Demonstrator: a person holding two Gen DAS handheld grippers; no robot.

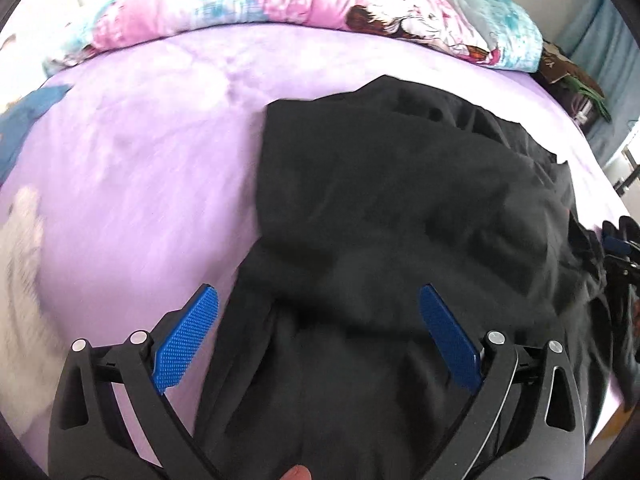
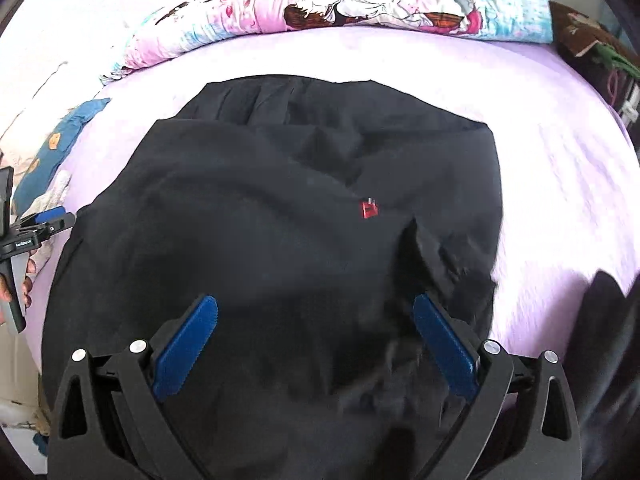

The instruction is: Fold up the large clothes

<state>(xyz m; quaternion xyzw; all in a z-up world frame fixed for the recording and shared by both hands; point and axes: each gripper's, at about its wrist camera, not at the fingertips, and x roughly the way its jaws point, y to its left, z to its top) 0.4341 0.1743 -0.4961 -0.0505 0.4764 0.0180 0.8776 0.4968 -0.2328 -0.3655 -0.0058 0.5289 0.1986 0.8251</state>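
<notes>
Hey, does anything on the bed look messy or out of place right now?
Mostly the black garment: it lies rumpled on the lilac sheet, its folded layers not lined up and its right edge bunched. Both grippers, left and right, hang open above it. Nothing looks spilled or torn.

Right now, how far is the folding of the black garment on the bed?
Partly done, it seems. The black garment lies on the purple sheet with one layer already laid over another; its far edge shows behind the upper layer. In hand: nothing. The left claw and the right claw both hover open above the cloth. Left: the near part is still rumpled, so smoothing and probably more folds remain.
</notes>
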